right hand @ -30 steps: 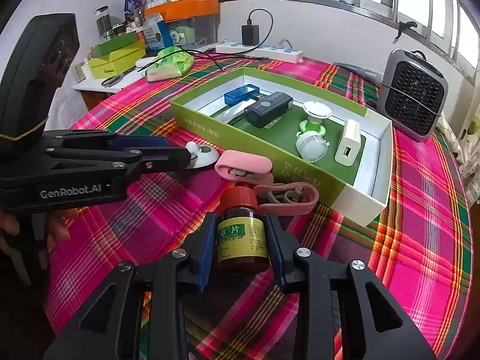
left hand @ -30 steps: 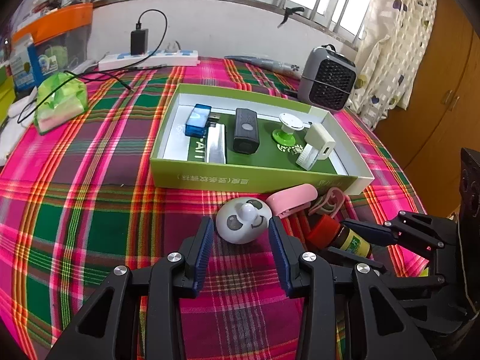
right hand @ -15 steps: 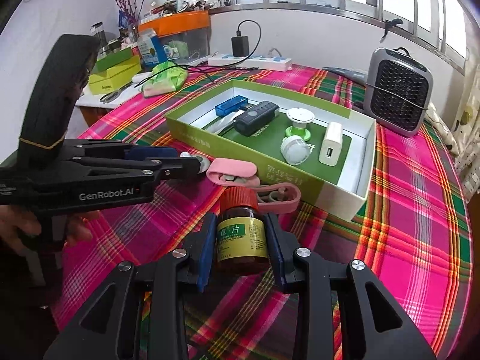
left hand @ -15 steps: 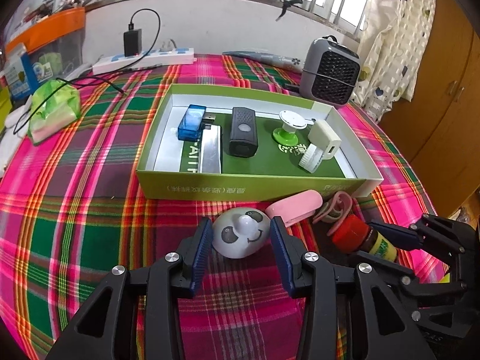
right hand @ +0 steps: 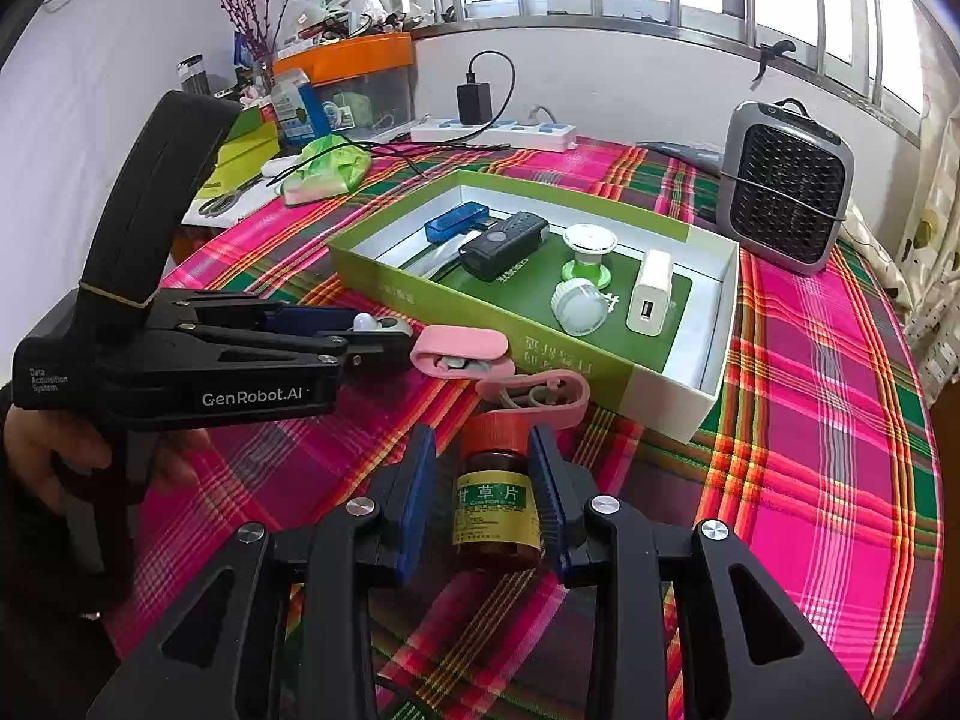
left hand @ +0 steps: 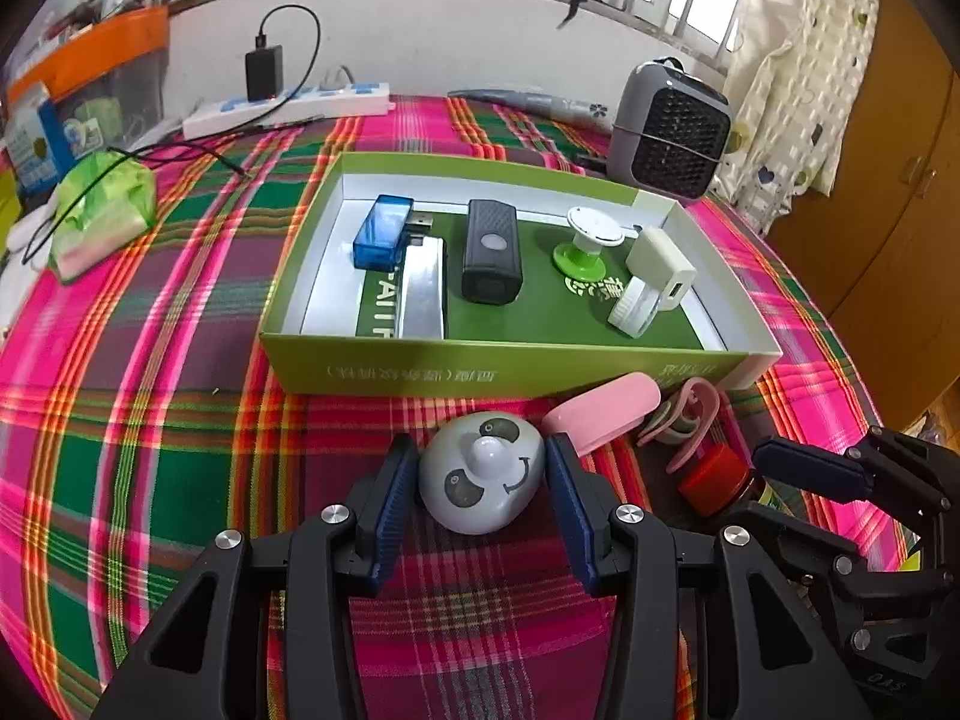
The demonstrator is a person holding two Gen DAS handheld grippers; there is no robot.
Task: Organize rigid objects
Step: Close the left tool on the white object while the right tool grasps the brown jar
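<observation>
My left gripper (left hand: pixel 480 480) is shut on a grey panda-face gadget (left hand: pixel 480 483) and holds it above the cloth just in front of the green box (left hand: pixel 504 369). My right gripper (right hand: pixel 485 480) is shut on a brown medicine bottle (right hand: pixel 495 510) with a red cap and yellow label. In the left wrist view the bottle (left hand: pixel 714 480) and right gripper (left hand: pixel 804 474) sit at lower right. A pink clip (left hand: pixel 600 411) and a pink loop clip (left hand: pixel 684 420) lie by the box front. The box holds a blue USB stick (left hand: pixel 384 231), a black device (left hand: pixel 491 258) and a white charger (left hand: pixel 660 270).
A grey heater (right hand: pixel 786 210) stands behind the box at the right. A power strip with charger (left hand: pixel 288 108) lies at the back, and a green bag (left hand: pixel 102 210) with a cable at the left. The plaid table's edge curves down at the right.
Both grippers have risen with their objects still gripped. The panda gadget and the bottle are lifted off the cloth, and the box looks lower and further in view.
</observation>
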